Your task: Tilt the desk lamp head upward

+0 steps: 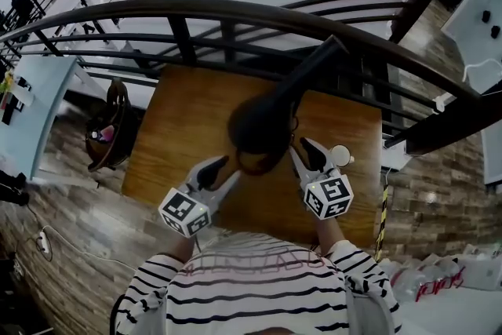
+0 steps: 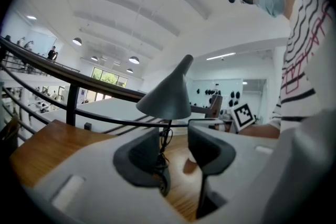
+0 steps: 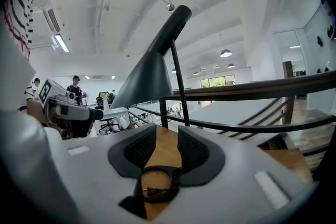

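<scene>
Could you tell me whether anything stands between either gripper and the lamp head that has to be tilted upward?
Nothing visible does. The lamp head hangs over the table between the left gripper and the right gripper, both with jaws apart and empty. Only the coiled cord lies on the table below it.

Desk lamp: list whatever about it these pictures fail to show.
- Foot of the stem: head view, under the lamp head; right gripper view, behind the right gripper.
- Bulb: no view looks into the lamp head.
- Dark ring below the lamp head: head view, partly covered; cable or base, unclear.
</scene>
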